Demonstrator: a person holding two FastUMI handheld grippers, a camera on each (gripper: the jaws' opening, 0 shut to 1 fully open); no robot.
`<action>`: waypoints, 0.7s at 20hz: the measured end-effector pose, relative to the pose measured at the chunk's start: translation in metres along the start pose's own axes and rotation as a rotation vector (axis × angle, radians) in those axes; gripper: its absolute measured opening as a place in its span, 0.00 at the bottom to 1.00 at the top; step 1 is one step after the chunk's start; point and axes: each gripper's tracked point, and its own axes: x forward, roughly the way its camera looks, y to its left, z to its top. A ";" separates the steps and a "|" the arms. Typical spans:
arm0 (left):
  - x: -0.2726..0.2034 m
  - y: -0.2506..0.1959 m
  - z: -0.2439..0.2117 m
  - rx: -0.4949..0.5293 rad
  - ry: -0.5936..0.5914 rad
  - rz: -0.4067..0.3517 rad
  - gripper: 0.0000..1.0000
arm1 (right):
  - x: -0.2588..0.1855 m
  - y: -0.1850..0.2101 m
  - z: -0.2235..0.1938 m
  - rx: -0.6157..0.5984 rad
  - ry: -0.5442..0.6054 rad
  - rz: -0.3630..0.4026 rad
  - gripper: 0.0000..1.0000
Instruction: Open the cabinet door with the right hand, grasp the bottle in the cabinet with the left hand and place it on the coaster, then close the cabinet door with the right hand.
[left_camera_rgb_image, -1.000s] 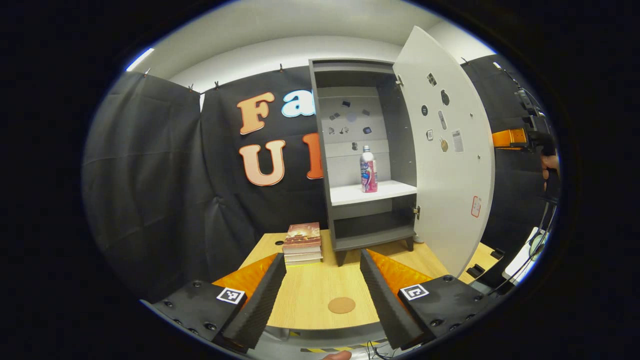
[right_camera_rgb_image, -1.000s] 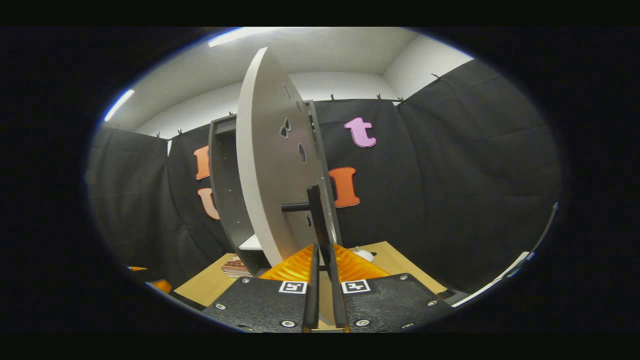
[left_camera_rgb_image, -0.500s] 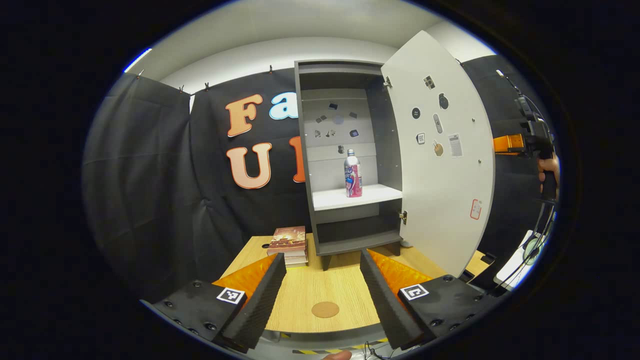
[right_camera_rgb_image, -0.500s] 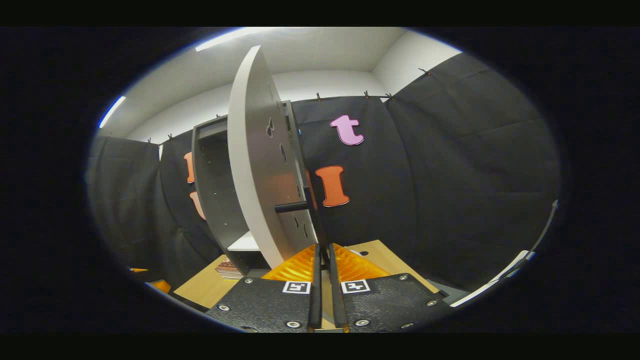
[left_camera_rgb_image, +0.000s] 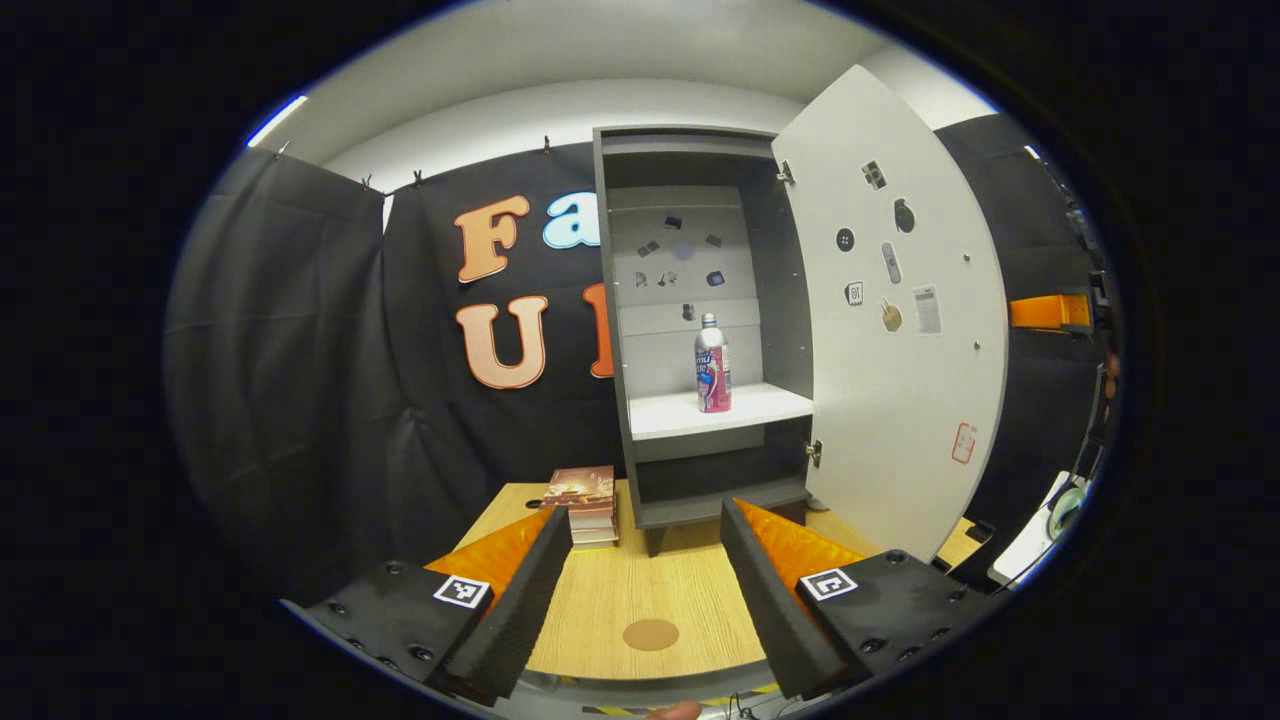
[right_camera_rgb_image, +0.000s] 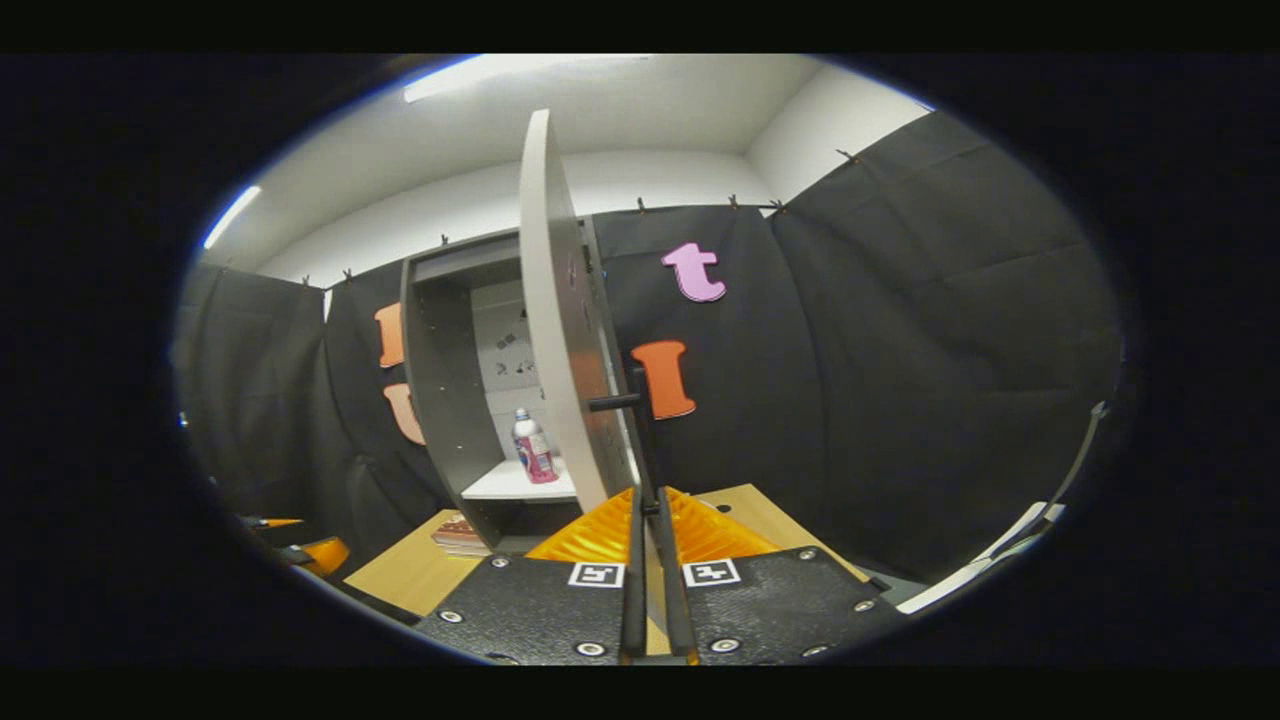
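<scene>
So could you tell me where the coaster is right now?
In the left gripper view, the coaster lies on the table between the open fingers, in front of the cabinet.

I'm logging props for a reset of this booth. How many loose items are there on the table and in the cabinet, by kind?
Bottle, on the cabinet shelf: 1
Coaster, on the table: 1
Books, stacked beside the cabinet: at least 3, exact number hard to tell
Total: at least 5

Stack of books (left_camera_rgb_image: 584, 494) on wooden table (left_camera_rgb_image: 620, 600), stickers (left_camera_rgb_image: 680, 250) on back panel
</scene>
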 end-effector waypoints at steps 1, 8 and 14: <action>0.012 -0.002 0.003 -0.007 -0.004 -0.007 0.97 | -0.007 0.004 0.001 -0.015 -0.009 -0.002 0.07; 0.123 -0.044 0.024 -0.043 -0.044 -0.093 0.97 | -0.043 0.079 -0.003 -0.026 -0.064 0.075 0.23; 0.236 -0.069 0.053 -0.022 -0.107 -0.126 0.97 | 0.000 0.104 -0.013 -0.010 -0.098 0.083 0.41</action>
